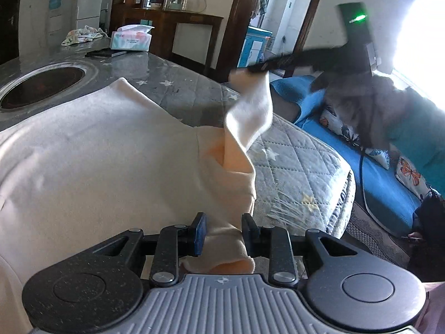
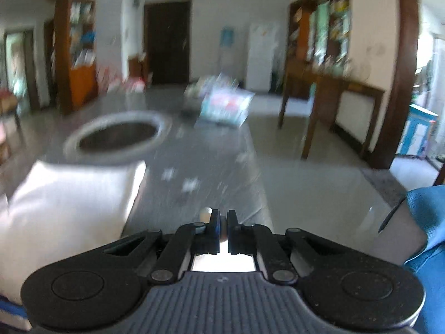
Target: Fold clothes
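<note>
A cream sweatshirt [image 1: 97, 161] lies spread on the table's grey star-patterned quilted cover [image 1: 300, 161]. My left gripper [image 1: 224, 232] is shut on a bunched fold of the sweatshirt at its near right edge. One sleeve [image 1: 250, 117] is lifted off the table and hangs from my right gripper [image 1: 250, 69], which is blurred by motion up at the right. In the right wrist view the right gripper [image 2: 222, 222] has its fingers almost together with a sliver of pale cloth between them. The sweatshirt's body [image 2: 69, 203] shows low at the left.
A round dark recess [image 1: 41, 83] is set in the tabletop beyond the sweatshirt. Farther back lie a tissue pack [image 1: 130, 37], a flat black item [image 1: 104, 53] and a crumpled cloth [image 1: 82, 34]. A blue sofa [image 1: 347, 153] runs along the table's right edge. A person's blue sleeve [image 2: 425, 222] is at the right.
</note>
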A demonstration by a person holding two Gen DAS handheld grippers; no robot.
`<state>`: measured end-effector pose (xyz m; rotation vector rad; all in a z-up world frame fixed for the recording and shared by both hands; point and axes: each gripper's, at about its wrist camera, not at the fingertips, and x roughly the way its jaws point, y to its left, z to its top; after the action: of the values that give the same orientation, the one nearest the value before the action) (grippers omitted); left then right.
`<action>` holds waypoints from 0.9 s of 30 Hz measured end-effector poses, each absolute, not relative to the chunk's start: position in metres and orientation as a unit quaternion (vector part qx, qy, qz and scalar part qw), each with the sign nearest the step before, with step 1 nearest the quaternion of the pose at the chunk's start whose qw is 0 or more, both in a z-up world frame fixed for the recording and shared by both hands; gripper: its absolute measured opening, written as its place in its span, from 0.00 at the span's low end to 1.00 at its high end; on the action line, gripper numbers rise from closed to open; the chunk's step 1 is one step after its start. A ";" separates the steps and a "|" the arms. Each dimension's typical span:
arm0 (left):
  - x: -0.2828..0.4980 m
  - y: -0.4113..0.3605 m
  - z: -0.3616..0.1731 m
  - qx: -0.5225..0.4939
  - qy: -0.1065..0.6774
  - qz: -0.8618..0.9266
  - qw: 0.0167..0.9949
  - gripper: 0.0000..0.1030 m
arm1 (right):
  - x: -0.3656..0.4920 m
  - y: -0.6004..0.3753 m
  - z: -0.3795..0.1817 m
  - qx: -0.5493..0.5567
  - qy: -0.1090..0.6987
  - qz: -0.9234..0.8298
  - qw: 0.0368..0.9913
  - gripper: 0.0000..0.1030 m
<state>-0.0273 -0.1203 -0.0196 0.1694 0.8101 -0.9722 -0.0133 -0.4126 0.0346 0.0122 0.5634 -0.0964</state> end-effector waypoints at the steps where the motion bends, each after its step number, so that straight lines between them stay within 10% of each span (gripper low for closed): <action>1: -0.028 -0.120 -0.020 0.079 0.377 -0.456 0.802 0.30 | -0.023 -0.418 0.042 0.015 0.261 -0.054 0.964 0.04; 27: -0.035 -0.113 -0.019 0.083 0.371 -0.467 0.798 0.43 | -0.002 -0.443 -0.025 0.029 0.347 -0.096 0.933 0.32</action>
<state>-0.0355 -0.1131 -0.0192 0.1772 0.7962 -1.0035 -0.0019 -0.4426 -0.0251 0.0591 0.7092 -0.1970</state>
